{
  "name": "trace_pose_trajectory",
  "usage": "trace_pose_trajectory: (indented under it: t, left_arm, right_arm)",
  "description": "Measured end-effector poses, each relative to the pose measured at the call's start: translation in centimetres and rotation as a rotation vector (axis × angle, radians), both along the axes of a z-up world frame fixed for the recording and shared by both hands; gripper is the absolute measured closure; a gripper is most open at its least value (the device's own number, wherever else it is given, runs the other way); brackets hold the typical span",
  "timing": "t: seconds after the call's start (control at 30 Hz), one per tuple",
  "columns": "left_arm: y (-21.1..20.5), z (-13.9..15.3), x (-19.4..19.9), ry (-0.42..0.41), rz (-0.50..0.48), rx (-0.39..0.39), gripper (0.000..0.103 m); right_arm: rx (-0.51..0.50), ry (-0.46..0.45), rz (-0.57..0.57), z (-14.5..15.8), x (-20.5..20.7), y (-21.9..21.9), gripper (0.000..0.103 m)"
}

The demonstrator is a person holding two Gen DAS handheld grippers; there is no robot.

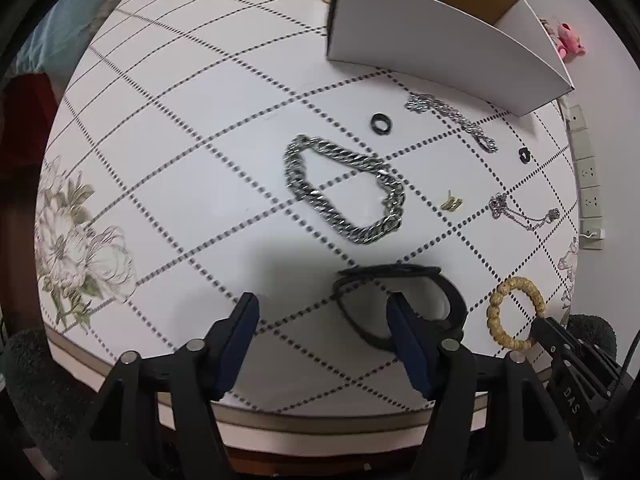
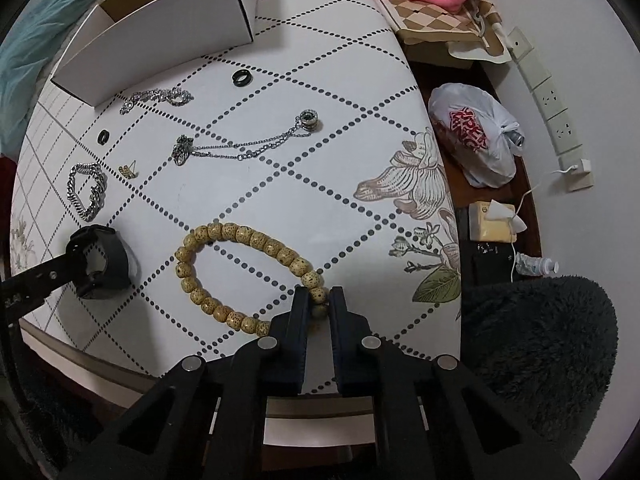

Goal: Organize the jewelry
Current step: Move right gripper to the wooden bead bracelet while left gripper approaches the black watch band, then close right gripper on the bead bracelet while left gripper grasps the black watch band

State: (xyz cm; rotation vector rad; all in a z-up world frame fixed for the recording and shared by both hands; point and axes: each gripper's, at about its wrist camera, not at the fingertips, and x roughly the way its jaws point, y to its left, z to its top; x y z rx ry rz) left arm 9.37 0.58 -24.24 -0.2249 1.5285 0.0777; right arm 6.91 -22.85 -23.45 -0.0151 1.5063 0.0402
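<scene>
The right gripper (image 2: 320,300) is clamped on the near end of the wooden bead bracelet (image 2: 240,272), with one or two beads pinched between its blue-padded fingers (image 2: 301,300); the rest of the loop lies flat on the tablecloth (image 2: 320,140) ahead and to the left of the fingertips. The left gripper (image 1: 322,312) is spread wide and holds nothing. Its right finger overlaps the black watch (image 1: 404,304) in the left wrist view, but contact cannot be confirmed.

The step in hand appears to be lifting the bracelet towards the open white cardboard box (image 2: 160,28), which stands far ahead and to the left of the right gripper. To do it well, the grip should stay firm on the beads, since round beads can roll out of flat pads. A straight rise before any sideways travel would let the hanging loop clear the table without dragging. The path to the box crosses the thin pendant chain (image 2: 240,148), the gold earring (image 2: 128,171) and the heavy curb chain (image 2: 86,192), so the loop should pass above them.

Legible writing is scarce: "DAS" shows on the right gripper's body in the left wrist view, and the plastic bag (image 2: 476,136) off to the right carries red print that cannot be read.
</scene>
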Motion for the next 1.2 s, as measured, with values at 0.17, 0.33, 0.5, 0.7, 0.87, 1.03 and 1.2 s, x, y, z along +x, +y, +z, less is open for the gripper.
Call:
trace_pose_trajectory:
  t: [0.17, 0.33, 0.5, 0.7, 0.87, 1.03, 1.2]
  left_arm:
    - [-0.5, -0.1, 0.5, -0.053, -0.064, 0.021, 0.095]
    - [-0.4, 0.6, -0.5, -0.114, -0.107, 0.065, 0.096]
    - [-1.6, 3.0, -1.6, -0.169, -0.127, 0.086, 0.097]
    - [-2.0, 6.2, -2.3, -0.276, -0.151, 0.132, 0.097]
    - [-1.6, 9.8, 0.0, -0.355, -0.139, 0.142, 0.097]
    - [-0.6, 13.0, 2.0, -0.423, -0.118, 0.127, 0.097]
    - [-0.7, 14.8, 4.7, -0.460, -0.104, 0.090, 0.097]
  right_arm:
    - [-0.022, -0.001, 0.013, -0.2, 0.4, 0.1, 0.092]
    - [-0.029, -0.035, 0.029, 0.0, -0.1, 0.5, 0.093]
    - [0.078, -0.045, -0.028, 1.1, -0.4, 0.1, 0.094]
    - [0.140, -0.142, 0.010, 5.6, -0.3, 1.7, 0.094]
    - [0.175, -0.209, 0.045, 9.0, 0.9, 3.0, 0.094]
    - [0.200, -0.272, 0.061, 11.7, 3.0, 3.2, 0.094]
    - [0.225, -0.325, 0.075, 14.3, 5.9, 3.7, 0.094]
